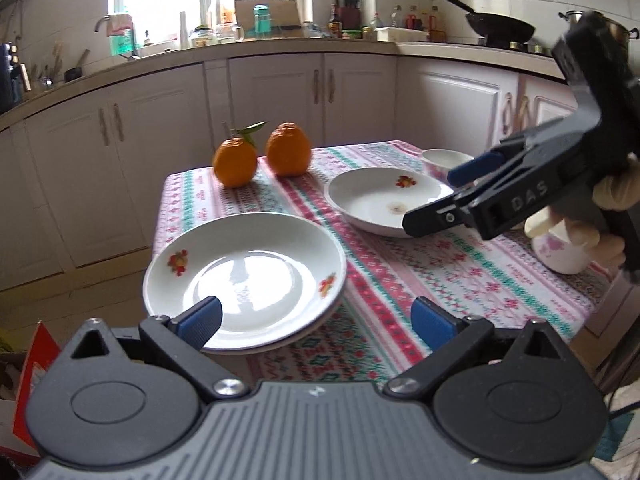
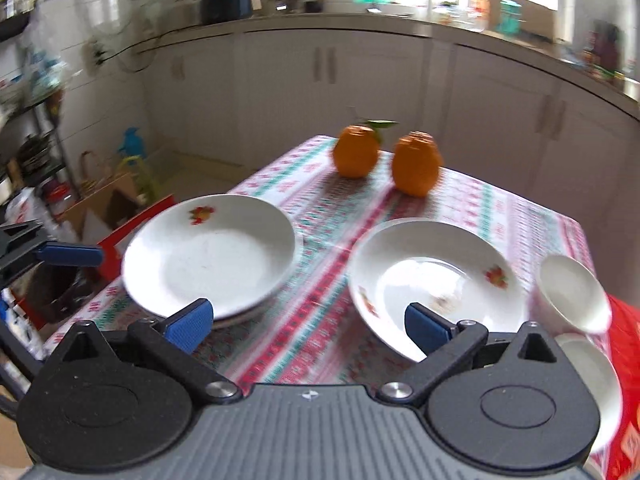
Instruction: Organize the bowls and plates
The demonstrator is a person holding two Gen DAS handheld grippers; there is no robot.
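Two white plates with fruit prints lie on the patterned tablecloth [image 1: 400, 272]. The left plate [image 1: 244, 272] [image 2: 208, 252] sits at the table's near left corner, seemingly on another plate. The right plate [image 1: 384, 200] [image 2: 436, 280] lies mid-table. Two small white bowls [image 2: 576, 292] [image 2: 592, 388] stand at the right edge; one also shows in the left wrist view [image 1: 446, 160], beside a pink-printed cup [image 1: 560, 248]. My left gripper [image 1: 316, 322] is open, empty, its left pad over the left plate's near rim. My right gripper [image 2: 308, 322] [image 1: 440, 196] is open, empty, over the right plate's near rim.
Two oranges [image 1: 260, 156] [image 2: 388, 158] stand at the table's far side. White kitchen cabinets [image 1: 280, 88] and a cluttered counter run behind. A red box [image 1: 32, 380] and bags sit on the floor at the left.
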